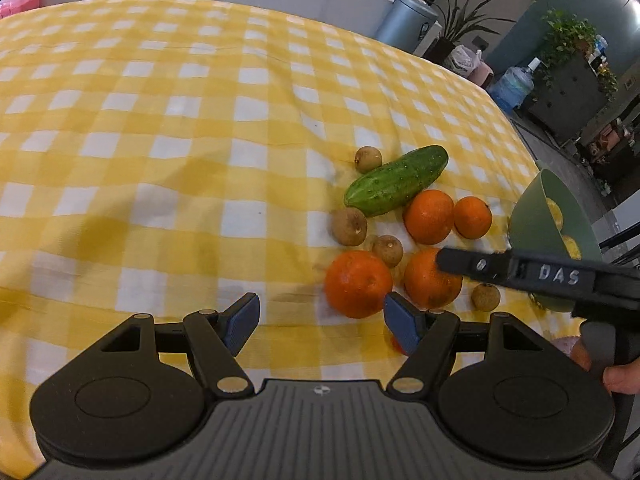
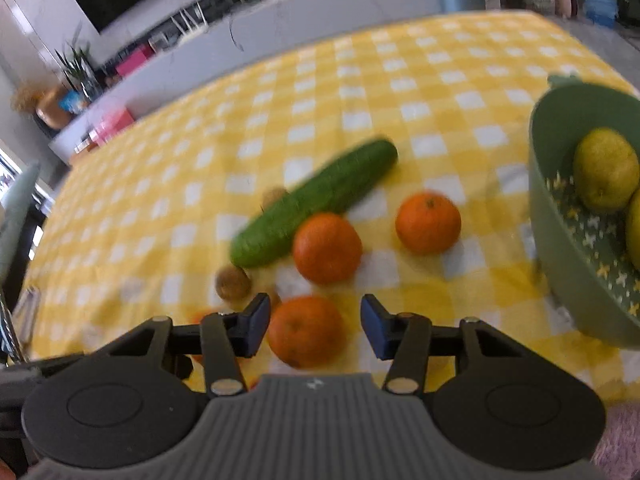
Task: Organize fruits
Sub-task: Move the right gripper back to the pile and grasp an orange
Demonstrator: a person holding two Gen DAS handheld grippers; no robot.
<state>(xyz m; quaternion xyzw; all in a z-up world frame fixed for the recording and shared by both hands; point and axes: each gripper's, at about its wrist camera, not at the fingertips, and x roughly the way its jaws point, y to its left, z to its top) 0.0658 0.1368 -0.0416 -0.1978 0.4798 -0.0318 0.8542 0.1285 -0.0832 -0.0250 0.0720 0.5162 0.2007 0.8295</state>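
A cucumber [image 1: 396,186] [image 2: 316,202] lies on the yellow checked cloth among several oranges and small brown fruits [image 1: 349,226]. My left gripper [image 1: 320,324] is open over bare cloth, and one orange [image 1: 358,284] lies just past its right finger. My right gripper [image 2: 316,322] is open, with the nearest orange [image 2: 306,330] between its fingers; a gap shows at the right pad. In the left wrist view the right gripper's finger [image 1: 472,265] reaches over that orange [image 1: 432,280]. A green bowl [image 2: 560,200] [image 1: 532,216] at the right holds yellow-green citrus [image 2: 606,168].
Two more oranges [image 2: 327,247] [image 2: 428,223] lie between the cucumber and the bowl. The table's right edge runs just behind the bowl. A hand [image 1: 616,376] holds the right gripper's handle. A white counter, plants and a water bottle [image 1: 514,86] stand beyond the table.
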